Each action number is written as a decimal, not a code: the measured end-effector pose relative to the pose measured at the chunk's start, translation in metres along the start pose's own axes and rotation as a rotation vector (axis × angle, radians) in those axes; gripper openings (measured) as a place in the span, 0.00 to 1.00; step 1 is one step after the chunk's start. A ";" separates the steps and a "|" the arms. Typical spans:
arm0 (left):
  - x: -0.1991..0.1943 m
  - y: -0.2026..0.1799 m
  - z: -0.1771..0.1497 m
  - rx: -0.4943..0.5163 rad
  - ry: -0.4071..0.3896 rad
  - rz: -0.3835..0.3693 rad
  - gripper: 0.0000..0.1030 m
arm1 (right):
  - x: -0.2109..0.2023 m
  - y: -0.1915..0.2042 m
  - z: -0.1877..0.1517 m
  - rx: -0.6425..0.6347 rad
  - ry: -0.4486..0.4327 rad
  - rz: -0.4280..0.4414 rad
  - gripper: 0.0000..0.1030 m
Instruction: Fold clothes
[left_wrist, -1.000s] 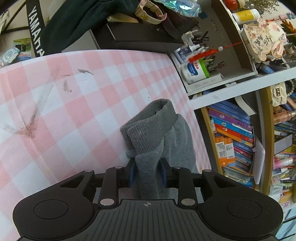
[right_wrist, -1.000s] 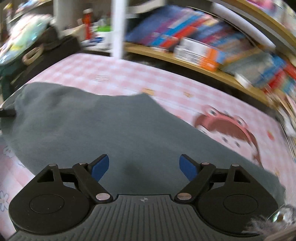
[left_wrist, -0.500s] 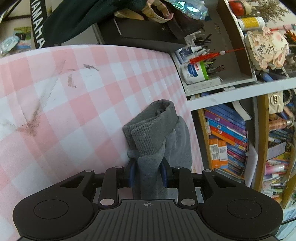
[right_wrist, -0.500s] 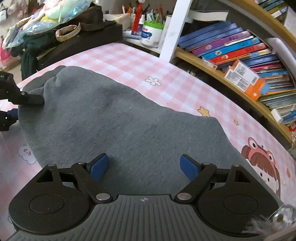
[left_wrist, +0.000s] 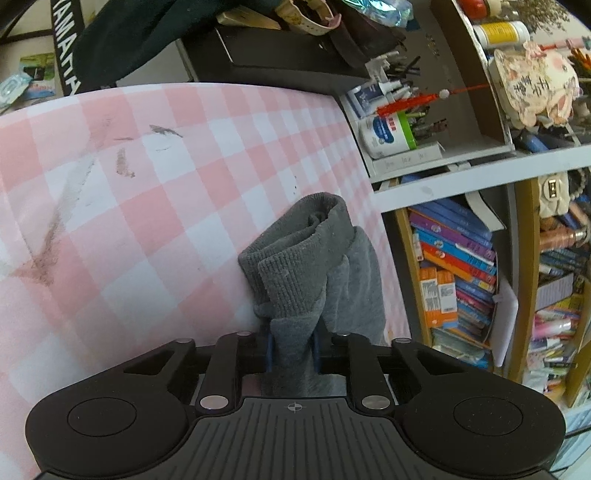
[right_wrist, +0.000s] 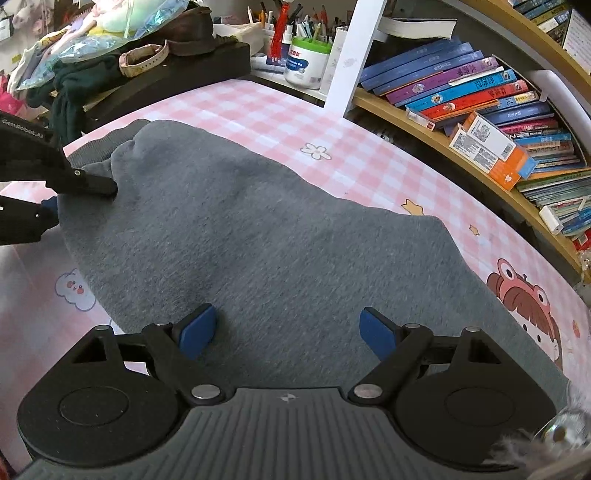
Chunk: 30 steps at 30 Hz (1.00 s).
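Clearly, the left hand-held gripper (left_wrist: 292, 350) pinched the grey garment's (right_wrist: 280, 258) ribbed hem ahead of it on the desk (left_wrist: 129, 221); the right hand-held gripper (right_wrist: 287, 328) gaped empty above; any fold should keep edges aligned.

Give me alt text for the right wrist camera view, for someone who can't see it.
A grey garment lies spread on a pink checked tablecloth, with the open right gripper over its near part. At far left the left gripper pinches the garment's ribbed edge; a shelf of books runs behind the table.
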<state>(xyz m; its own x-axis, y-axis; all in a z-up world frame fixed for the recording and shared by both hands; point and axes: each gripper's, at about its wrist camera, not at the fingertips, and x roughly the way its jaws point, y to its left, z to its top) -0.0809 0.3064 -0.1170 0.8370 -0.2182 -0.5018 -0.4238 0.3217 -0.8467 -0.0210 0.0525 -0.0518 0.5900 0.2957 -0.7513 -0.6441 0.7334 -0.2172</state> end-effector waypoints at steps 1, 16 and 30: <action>0.000 -0.001 0.000 0.007 0.000 -0.005 0.15 | -0.001 0.001 0.000 -0.007 -0.003 -0.004 0.82; -0.028 -0.115 -0.047 0.575 -0.004 -0.191 0.10 | 0.001 -0.018 -0.003 0.085 0.008 0.105 0.82; -0.023 -0.191 -0.126 0.898 0.002 -0.144 0.10 | -0.045 -0.129 -0.048 0.402 -0.048 0.244 0.83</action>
<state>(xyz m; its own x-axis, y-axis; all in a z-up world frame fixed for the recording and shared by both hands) -0.0626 0.1337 0.0340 0.8600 -0.3132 -0.4029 0.1145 0.8878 -0.4458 0.0120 -0.0846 -0.0204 0.4728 0.5100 -0.7186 -0.5327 0.8150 0.2280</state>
